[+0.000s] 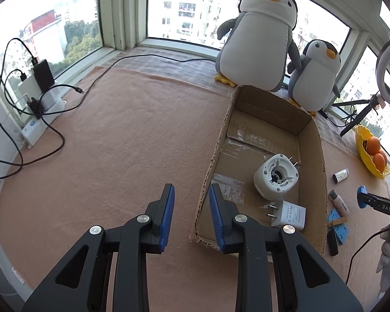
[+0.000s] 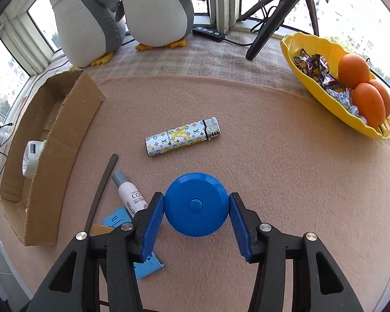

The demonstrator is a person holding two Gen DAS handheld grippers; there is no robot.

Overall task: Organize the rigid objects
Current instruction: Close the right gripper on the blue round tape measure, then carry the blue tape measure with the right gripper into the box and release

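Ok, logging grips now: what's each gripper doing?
Left gripper: open, holding nothing.
Right gripper: shut on the round blue plastic disc.

Bright daylight from windows, panes blown out; soft faint shadows on blanket. Both views sharp, strong fisheye curvature, dark vignetted corners.

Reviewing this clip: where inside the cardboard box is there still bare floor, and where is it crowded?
The cardboard box is bare in its far half, toward the penguins. Its near end holds the white round device and white plug adapter. Outside, the lighter has bare mat around it.
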